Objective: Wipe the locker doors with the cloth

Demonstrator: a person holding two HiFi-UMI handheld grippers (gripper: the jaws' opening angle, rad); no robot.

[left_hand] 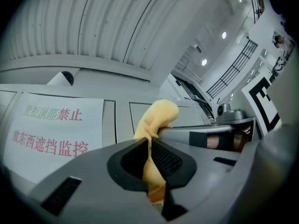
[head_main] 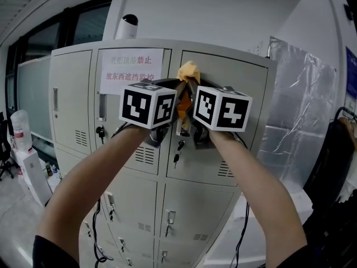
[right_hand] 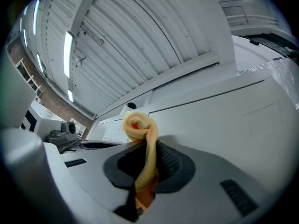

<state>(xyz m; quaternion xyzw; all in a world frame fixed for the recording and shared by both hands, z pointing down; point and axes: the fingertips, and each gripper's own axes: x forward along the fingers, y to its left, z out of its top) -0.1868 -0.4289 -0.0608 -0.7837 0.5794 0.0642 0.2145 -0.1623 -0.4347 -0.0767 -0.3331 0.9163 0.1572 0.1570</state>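
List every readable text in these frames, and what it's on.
"货柜顶部禁止": top line of the paper sign taped to an upper locker door.
"放东西遮挡监控": second line, same sign.
Marker cubes: black-and-white square patterns only, no words.
Blue panel at the head view's right edge: cut off, unreadable.

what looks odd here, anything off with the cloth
The yellow cloth is bunched into a twisted wad, pinched by both the left gripper and right gripper, not spread flat on the locker door.
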